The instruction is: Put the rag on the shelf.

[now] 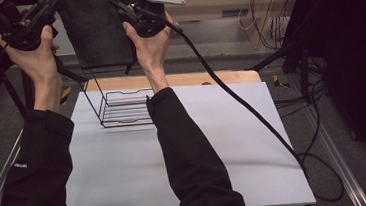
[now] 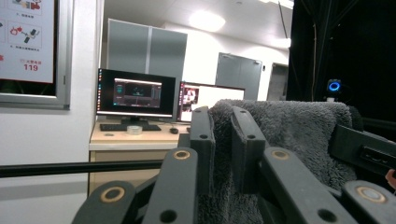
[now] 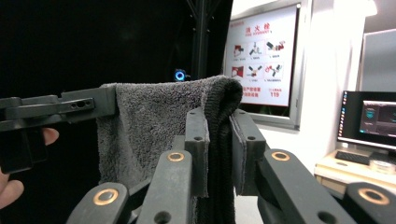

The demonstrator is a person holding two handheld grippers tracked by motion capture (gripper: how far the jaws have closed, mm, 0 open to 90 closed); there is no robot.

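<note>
My towel [image 1: 95, 28] runs off the top edge of the high view, so its upper hem is cut off there. My right forearm hides the right side of the rack [image 1: 121, 108]. In my left gripper view the towel's lower part sinks behind my own jaws. The poster [image 3: 261, 56] text is too small to read.

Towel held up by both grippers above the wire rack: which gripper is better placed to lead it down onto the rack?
Right, probably: the right gripper hangs almost over the wire rack; the left gripper holds the towel out past its side.
</note>
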